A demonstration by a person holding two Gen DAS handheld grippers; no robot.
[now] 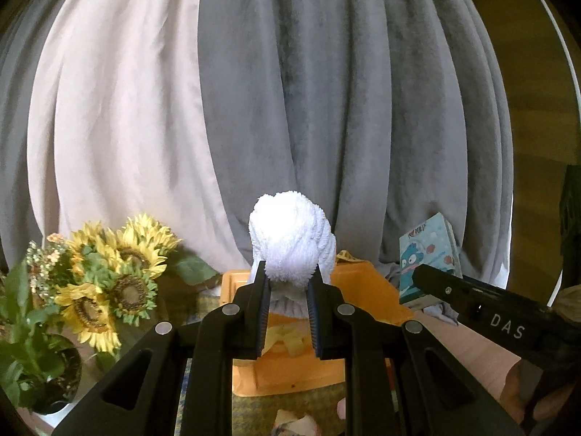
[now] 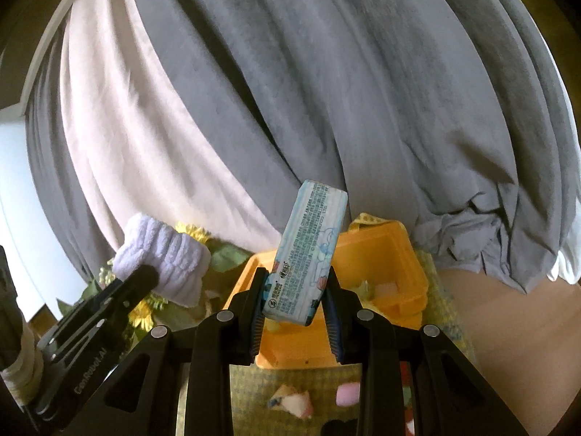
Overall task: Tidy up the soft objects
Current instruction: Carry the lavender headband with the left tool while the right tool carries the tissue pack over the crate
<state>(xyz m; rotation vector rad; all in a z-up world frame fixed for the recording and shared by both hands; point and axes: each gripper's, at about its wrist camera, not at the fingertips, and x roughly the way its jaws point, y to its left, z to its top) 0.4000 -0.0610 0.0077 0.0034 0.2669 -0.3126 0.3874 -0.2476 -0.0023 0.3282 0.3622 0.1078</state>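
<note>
My left gripper (image 1: 289, 277) is shut on a rolled white fluffy towel (image 1: 290, 243) and holds it above the orange bin (image 1: 366, 287). The towel also shows in the right wrist view (image 2: 163, 258), at the left, with the left gripper (image 2: 145, 272) on it. My right gripper (image 2: 296, 276) is shut on a light-blue tissue pack (image 2: 308, 250) with a cartoon print, held tilted above the orange bin (image 2: 385, 250). The pack also shows in the left wrist view (image 1: 428, 254), with the right gripper's black body below it.
A pot of sunflowers (image 1: 109, 283) stands left of the bin. Grey and white curtains (image 1: 290, 91) hang close behind. Small soft items (image 2: 290, 403) lie on the yellow-green mat (image 2: 250, 381) in front of the bin. Yellow pieces (image 1: 287, 341) lie inside the bin.
</note>
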